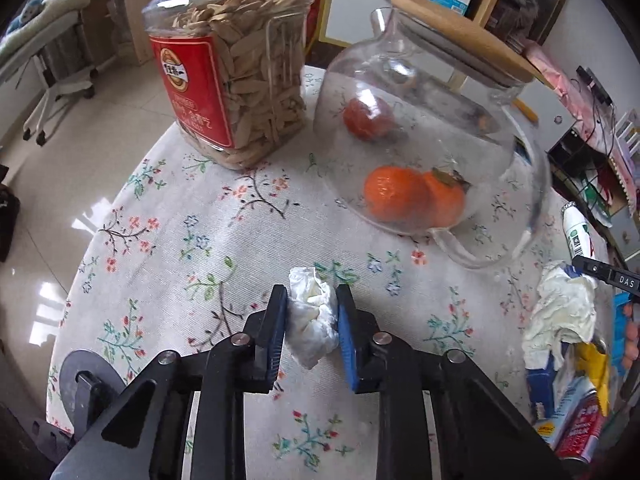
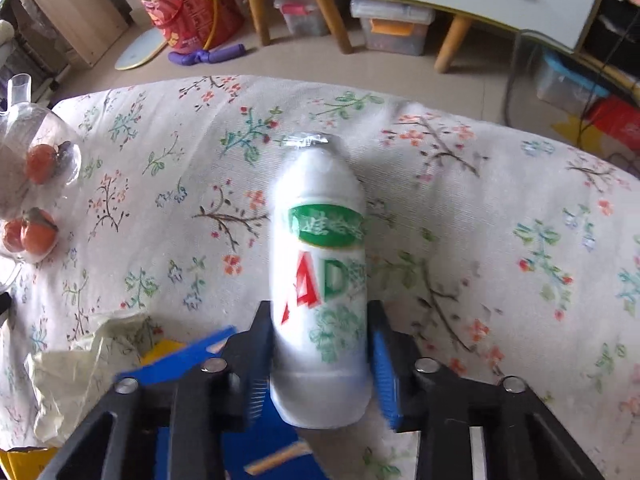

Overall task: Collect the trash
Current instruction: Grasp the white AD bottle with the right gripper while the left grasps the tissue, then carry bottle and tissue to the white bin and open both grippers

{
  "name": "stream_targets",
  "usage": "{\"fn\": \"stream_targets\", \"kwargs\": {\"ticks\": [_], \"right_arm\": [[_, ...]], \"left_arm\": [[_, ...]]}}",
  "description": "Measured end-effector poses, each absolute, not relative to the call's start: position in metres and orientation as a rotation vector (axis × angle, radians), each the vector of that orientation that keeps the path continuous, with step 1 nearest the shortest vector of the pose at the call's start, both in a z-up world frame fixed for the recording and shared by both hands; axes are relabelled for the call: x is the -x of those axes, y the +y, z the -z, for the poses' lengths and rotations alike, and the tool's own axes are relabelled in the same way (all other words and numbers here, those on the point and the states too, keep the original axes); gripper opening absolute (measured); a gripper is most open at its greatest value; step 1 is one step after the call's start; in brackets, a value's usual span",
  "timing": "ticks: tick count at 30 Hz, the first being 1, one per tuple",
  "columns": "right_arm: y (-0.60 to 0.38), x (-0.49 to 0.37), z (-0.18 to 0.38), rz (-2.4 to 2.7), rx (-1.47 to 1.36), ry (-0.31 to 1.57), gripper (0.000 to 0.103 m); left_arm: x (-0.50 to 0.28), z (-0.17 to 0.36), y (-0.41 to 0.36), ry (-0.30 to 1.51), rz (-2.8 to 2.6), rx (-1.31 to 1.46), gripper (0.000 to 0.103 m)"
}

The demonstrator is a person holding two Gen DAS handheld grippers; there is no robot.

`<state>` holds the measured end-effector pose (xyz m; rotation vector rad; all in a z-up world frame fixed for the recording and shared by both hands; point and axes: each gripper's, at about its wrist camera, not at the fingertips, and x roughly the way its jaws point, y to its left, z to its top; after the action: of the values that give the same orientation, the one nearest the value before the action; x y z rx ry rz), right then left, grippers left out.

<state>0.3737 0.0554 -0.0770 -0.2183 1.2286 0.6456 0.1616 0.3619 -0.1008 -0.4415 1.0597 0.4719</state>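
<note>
1. Left gripper (image 1: 312, 316): matte black angular linkage arms, round silver pivot screws, blue ribbed pads on the fingers (image 1: 347, 344).
2. Right gripper (image 2: 320, 360): same black linkage, silver screws, blue ribbed pads.

Soft, even daylight fills both views, bright without harsh shadows. In the left wrist view, white window reflections glare off the glossy floor (image 1: 60, 240) left of the hand-held gripper, and highlights streak the glass teapot (image 1: 432, 148) ahead of it; focus is crisp. The right wrist view is smeared by motion blur: the white bottle (image 2: 320, 280) between the fingers and the blue packaging (image 2: 176, 356) to its left look soft. Fisheye bending curves the counter (image 2: 500, 200) edge, and dark vignetting clips the corners.
</note>
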Motion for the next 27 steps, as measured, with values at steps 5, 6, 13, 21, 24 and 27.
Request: {"fn": "stream_targets", "kwargs": {"ticks": [5,6,13,21,24,27], "right_arm": [[0.027,-0.358,0.056,-0.613,0.177,1.202,0.038],[0.02,-0.354,0.05,-0.605,0.171,1.194,0.038],[-0.027,-0.314,0.006,-0.527,0.149,1.171,0.038],[-0.094,-0.255,-0.036,-0.446,0.036,1.171,0.039],[-0.118,-0.234,-0.046,-0.425,-0.007,1.151,0.039],[-0.145,-0.214,-0.049,-0.396,-0.038,1.134,0.039]], "left_arm": [[-0.157,0.082,0.339,1.028,-0.402,0.43,0.025],[-0.156,0.078,0.335,1.02,-0.384,0.433,0.025],[-0.142,0.044,0.298,0.975,-0.272,0.426,0.024],[-0.126,0.004,0.23,0.929,-0.127,0.391,0.024],[-0.118,-0.009,0.203,0.908,-0.074,0.382,0.024],[-0.109,-0.017,0.178,0.893,-0.028,0.362,0.024]]}}
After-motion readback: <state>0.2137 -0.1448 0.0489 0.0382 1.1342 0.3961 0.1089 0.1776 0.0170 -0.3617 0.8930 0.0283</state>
